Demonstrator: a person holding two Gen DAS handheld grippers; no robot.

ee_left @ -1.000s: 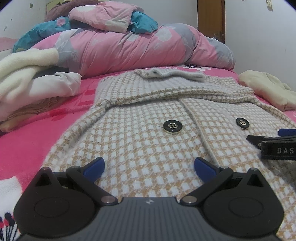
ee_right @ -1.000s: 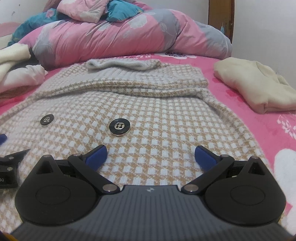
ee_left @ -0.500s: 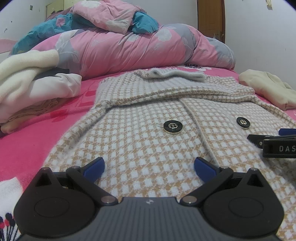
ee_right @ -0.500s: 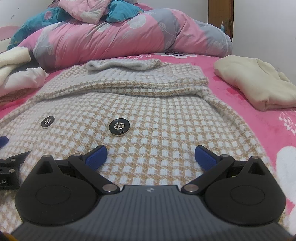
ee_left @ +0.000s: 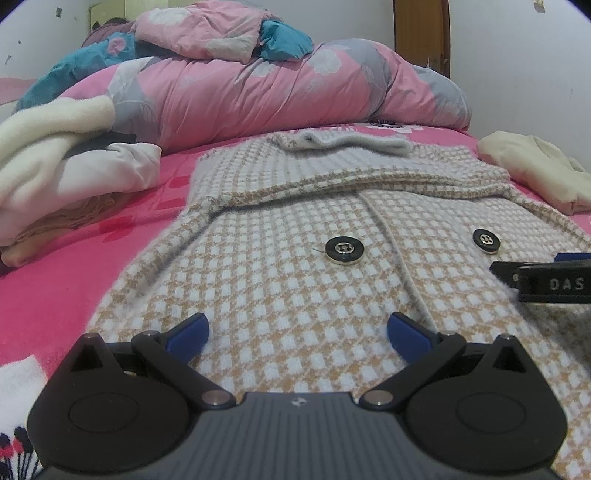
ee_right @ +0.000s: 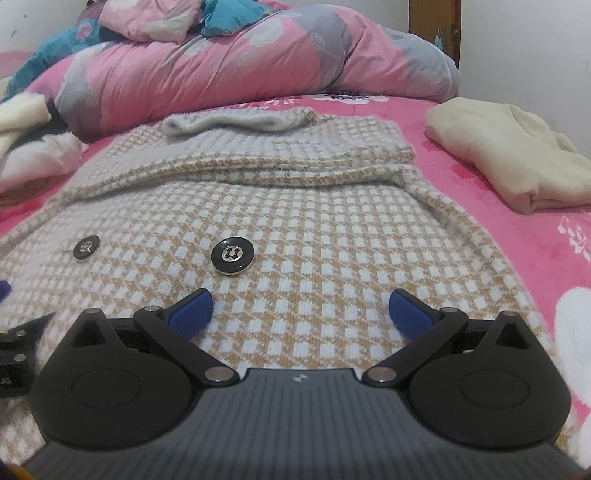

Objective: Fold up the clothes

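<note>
A tan-and-white checked knit cardigan (ee_left: 280, 280) (ee_right: 303, 229) with a grey collar (ee_left: 351, 142) lies flat on the pink bed, sleeves folded across the chest. Two black buttons (ee_left: 344, 251) (ee_right: 232, 256) show on its front. My left gripper (ee_left: 295, 334) hovers low over the cardigan's lower left part, open, nothing between its blue pads. My right gripper (ee_right: 301, 314) is open over the lower right part, also empty. Each gripper's tip shows at the edge of the other's view, the right one (ee_left: 543, 280) and the left one (ee_right: 18, 339).
A pink floral quilt (ee_left: 280, 85) is heaped along the bed's far side. Cream and white clothes (ee_left: 55, 166) are piled at the left. A folded cream garment (ee_right: 509, 162) lies to the right. The pink bedsheet (ee_left: 55, 280) surrounds the cardigan. A wooden door (ee_left: 421, 33) is behind.
Both grippers have edged slightly forward and down over the cardigan. Their jaws stay open and the cardigan has not moved.
</note>
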